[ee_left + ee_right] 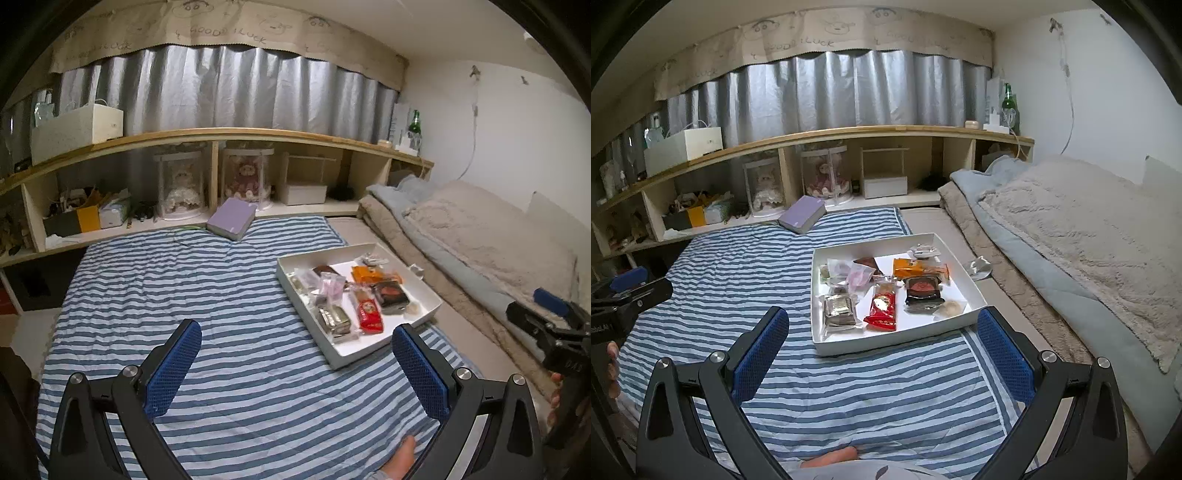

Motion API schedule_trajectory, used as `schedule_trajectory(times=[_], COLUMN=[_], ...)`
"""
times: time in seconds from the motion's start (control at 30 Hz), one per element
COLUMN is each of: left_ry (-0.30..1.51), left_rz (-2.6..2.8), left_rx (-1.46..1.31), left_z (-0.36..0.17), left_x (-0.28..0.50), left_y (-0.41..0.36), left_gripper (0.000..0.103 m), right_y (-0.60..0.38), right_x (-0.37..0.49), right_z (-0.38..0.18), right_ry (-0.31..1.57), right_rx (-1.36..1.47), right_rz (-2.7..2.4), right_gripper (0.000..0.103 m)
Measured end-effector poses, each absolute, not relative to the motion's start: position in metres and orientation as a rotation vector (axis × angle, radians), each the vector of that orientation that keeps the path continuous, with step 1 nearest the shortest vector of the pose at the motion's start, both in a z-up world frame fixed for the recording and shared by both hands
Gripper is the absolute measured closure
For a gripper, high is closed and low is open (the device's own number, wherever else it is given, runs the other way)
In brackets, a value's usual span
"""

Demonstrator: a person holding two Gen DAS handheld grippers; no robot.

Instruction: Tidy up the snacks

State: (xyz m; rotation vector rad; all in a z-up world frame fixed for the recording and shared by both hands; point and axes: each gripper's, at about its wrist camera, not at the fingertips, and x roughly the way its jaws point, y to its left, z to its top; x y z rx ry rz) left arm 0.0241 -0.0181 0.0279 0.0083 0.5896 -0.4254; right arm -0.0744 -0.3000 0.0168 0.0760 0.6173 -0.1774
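Observation:
A white tray (827, 343) lies on the blue-striped blanket (738, 258) and holds several wrapped snacks: a red packet (883, 309), an orange packet (916, 268), a dark packet (922, 291), a silver packet (840, 309) and a pink-tinted clear bag (858, 275). In the left wrist view the tray (432, 297) sits ahead to the right, with the red packet (369, 311) in it. My left gripper (297, 363) hovers open above the blanket, empty. My right gripper (882, 349) is open too, just short of the tray's near rim, holding nothing.
A purple box (802, 218) leans at the blanket's far edge against a low shelf (849, 131) with doll cases, boxes and a green bottle (1009, 99). Folded beige and blue bedding (1071, 229) runs along the right wall. The person's toes (402, 452) show at the bottom.

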Motion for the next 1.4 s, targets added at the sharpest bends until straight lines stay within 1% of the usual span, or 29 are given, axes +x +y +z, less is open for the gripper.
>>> schedule_trajectory(times=[0.3, 1.4], left_ry=[0.570, 0.554], left_rz=[-0.409, -0.393], left_rx=[0.072, 0.072], left_z=[0.021, 0.014], left_x=[0.021, 0.007], left_y=[-0.028, -0.043], left_gripper=[0.000, 0.000], right_y=[-0.295, -0.291], right_x=[-0.074, -0.076], right_z=[0.013, 0.013], right_ry=[0.610, 0.599], right_rx=[0.060, 0.043], right_rz=[-0.192, -0.233], right_gripper=[0.000, 0.000])
